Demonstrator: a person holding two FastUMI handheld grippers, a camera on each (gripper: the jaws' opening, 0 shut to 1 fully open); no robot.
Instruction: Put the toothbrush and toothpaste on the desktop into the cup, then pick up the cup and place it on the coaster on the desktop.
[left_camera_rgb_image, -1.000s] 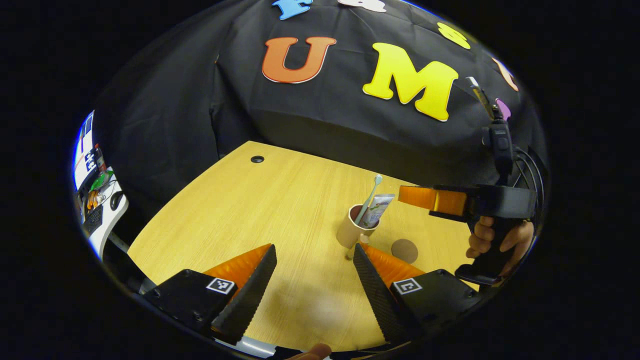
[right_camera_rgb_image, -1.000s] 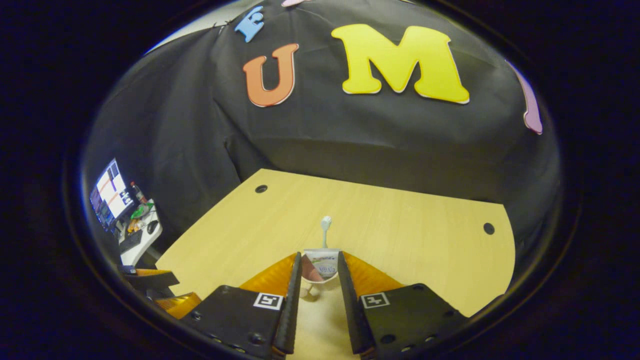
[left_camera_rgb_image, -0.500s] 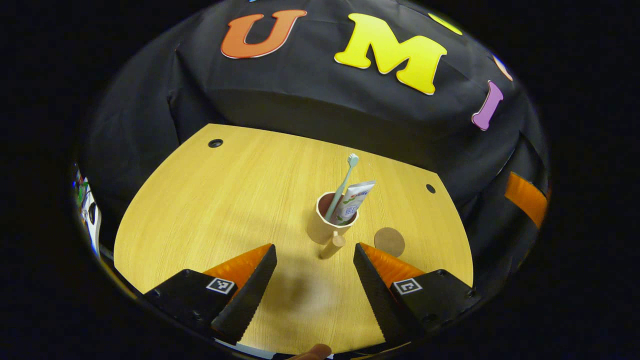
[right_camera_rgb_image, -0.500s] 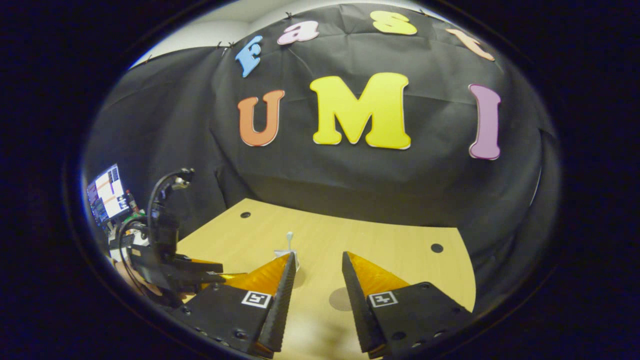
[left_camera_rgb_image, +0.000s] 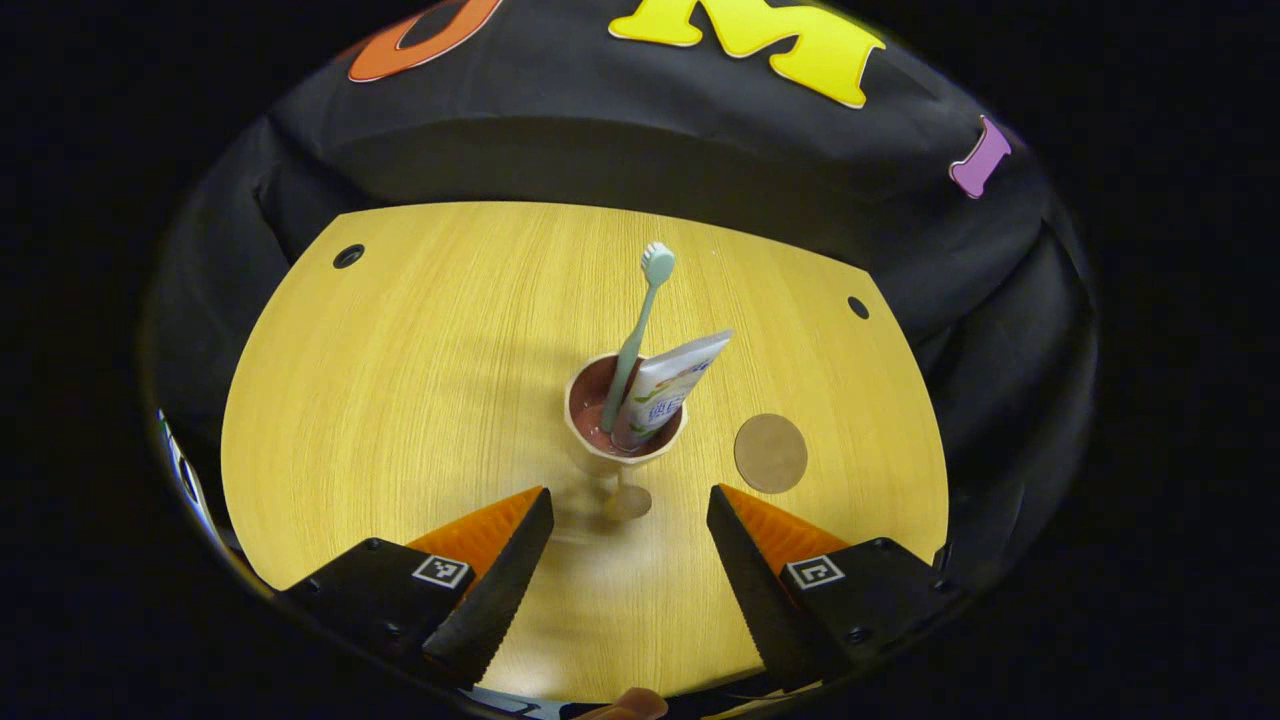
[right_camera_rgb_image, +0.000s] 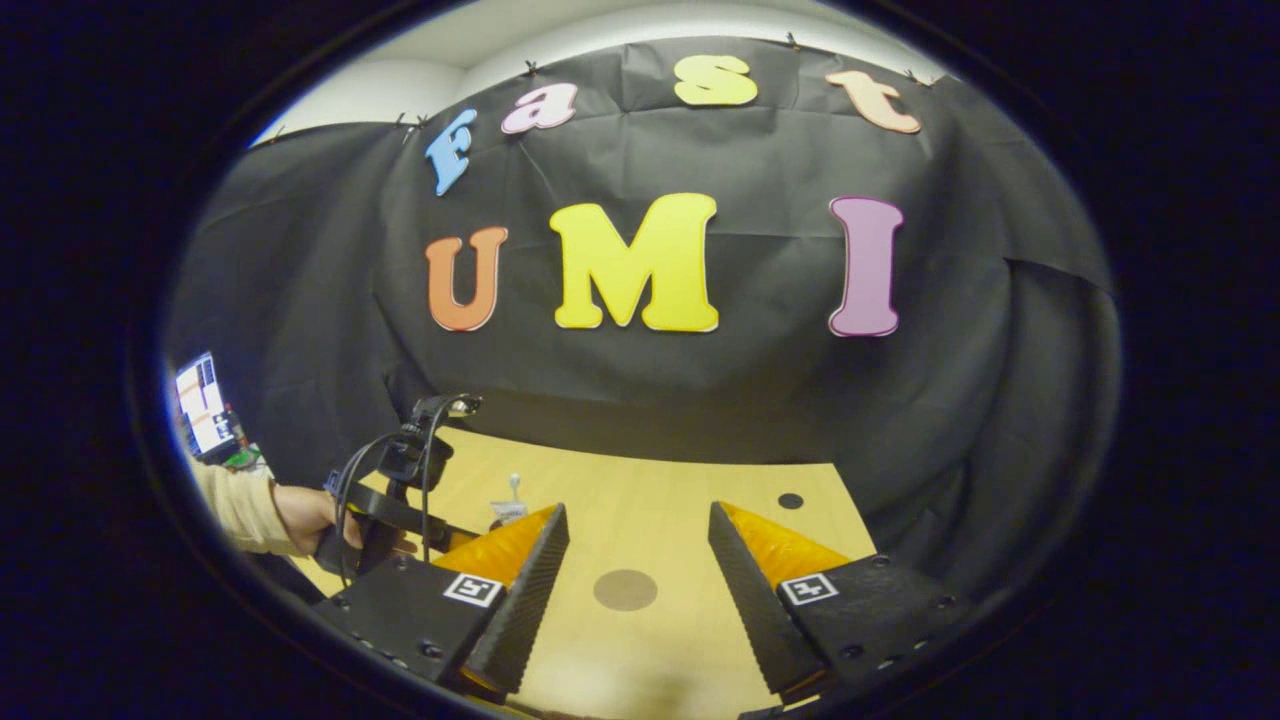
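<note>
Cup (left_camera_rgb_image: 622, 420) stands upright mid-table, with the toothbrush (left_camera_rgb_image: 637, 325) and the toothpaste (left_camera_rgb_image: 665, 388) tube both inside it, leaning toward the far edge. Coaster (left_camera_rgb_image: 770, 453) lies bare just beside the cup, on the side toward the table's right edge; cup is not on it.

Left claw (left_camera_rgb_image: 628, 545) is spread wide, holding nothing, hovering near the table's (left_camera_rgb_image: 400, 380) near edge with the cup ahead between its fingers. Right claw (right_camera_rgb_image: 636, 585) is likewise spread and holds nothing, above the coaster (right_camera_rgb_image: 625, 589).

Handling, as a judgement: the cup looks light and rigid, probably smooth-walled, so it could slip. The tall brush and tube raise the load and can shift or tip the cup if it is tilted. Best hold is across the cup wall below the rim, clear of the small handle stub (left_camera_rgb_image: 628, 500) on its near side, kept vertical.

Left gripper view gives the cup's interior, its contents and the cup-to-coaster gap. Right gripper view adds the person's hand (right_camera_rgb_image: 300, 515) and sleeve on the left gripper; there the brush head (right_camera_rgb_image: 515, 484) peeks over its own finger.
</note>
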